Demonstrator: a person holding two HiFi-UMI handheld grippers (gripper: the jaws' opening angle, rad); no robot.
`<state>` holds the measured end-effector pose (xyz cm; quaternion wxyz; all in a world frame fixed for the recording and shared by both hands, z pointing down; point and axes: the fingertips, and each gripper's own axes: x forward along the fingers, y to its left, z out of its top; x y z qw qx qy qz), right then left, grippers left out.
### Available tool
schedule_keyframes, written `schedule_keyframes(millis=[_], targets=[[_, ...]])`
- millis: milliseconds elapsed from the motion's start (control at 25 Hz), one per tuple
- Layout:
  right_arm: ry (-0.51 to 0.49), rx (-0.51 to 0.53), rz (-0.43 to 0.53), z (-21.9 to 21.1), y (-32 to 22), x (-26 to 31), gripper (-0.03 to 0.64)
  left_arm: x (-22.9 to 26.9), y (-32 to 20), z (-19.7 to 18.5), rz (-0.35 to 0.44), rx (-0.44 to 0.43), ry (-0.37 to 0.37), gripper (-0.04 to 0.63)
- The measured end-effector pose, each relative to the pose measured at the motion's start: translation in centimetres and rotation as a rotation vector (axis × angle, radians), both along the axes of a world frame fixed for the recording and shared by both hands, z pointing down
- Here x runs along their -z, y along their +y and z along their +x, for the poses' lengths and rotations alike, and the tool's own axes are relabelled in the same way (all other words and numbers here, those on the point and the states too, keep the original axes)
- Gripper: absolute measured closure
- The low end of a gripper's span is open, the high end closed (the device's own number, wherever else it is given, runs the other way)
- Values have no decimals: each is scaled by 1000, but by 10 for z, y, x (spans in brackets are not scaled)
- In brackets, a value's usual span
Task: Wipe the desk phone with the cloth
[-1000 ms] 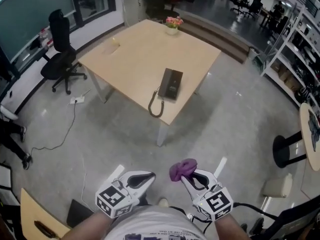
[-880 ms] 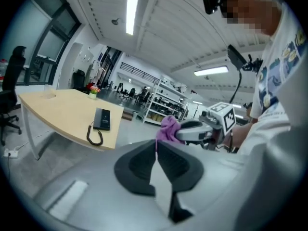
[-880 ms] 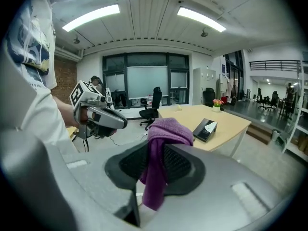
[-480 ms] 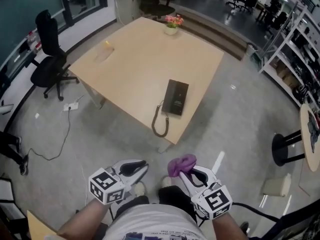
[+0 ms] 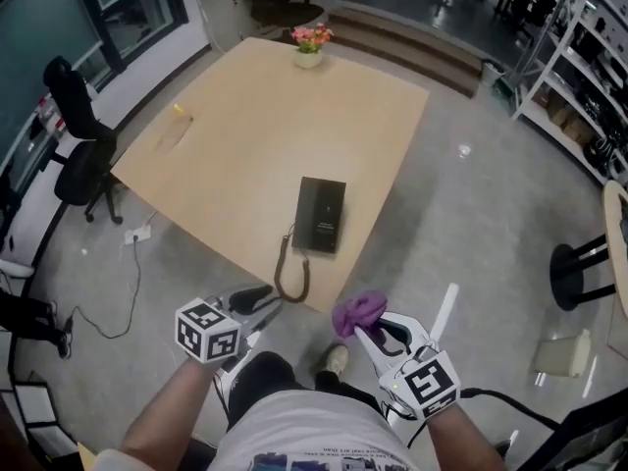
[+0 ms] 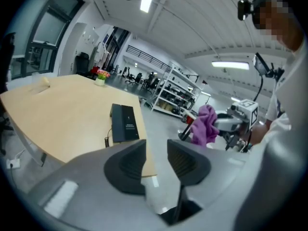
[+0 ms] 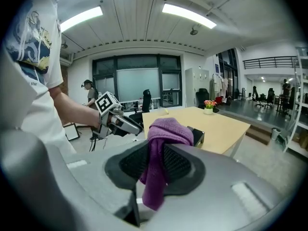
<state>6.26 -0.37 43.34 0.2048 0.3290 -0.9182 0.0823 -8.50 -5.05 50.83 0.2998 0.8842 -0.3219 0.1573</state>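
The black desk phone [image 5: 321,214] lies near the front corner of the wooden table [image 5: 235,155], its coiled cord [image 5: 290,276] trailing to the edge. It also shows as the phone [image 6: 124,123] in the left gripper view. My right gripper [image 5: 365,330] is shut on a purple cloth [image 5: 359,311], held in the air short of the table; the cloth [image 7: 162,153] hangs bunched between its pads. My left gripper [image 5: 263,302] hovers near the table's corner; its jaws are opening with nothing between them.
A small flower pot [image 5: 308,45] stands at the table's far edge. A black office chair [image 5: 77,155] is to the left, a round stool [image 5: 589,263] and shelving [image 5: 579,57] to the right. The person's shoe [image 5: 336,360] is on the grey floor below.
The person has walked closer, so the table and phone now sit nearer the grippers. The left gripper's jaws have parted. The cloth stays in the right gripper.
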Motion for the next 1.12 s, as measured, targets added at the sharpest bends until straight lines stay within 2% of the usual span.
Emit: schedule_keyframes(millis=[120, 400, 600, 760, 960, 1120], targets=[[14, -24, -30, 11, -12, -8, 528, -15, -29, 2, -31, -43, -29, 423], [33, -146, -117, 14, -40, -25, 528, -64, -103, -5, -174, -131, 0, 379], [50, -229, -145, 5, -60, -26, 528, -94, -147, 10, -280, -186, 109, 331], [98, -241, -147, -14, -77, -25, 528, -110, -185, 19, -354, -203, 210, 310], [142, -269, -140, -26, -86, -19, 528, -124, -195, 38, -433, -285, 275, 293], [161, -320, -152, -25, -86, -12, 528, -118, -202, 62, -474, -350, 334, 304]])
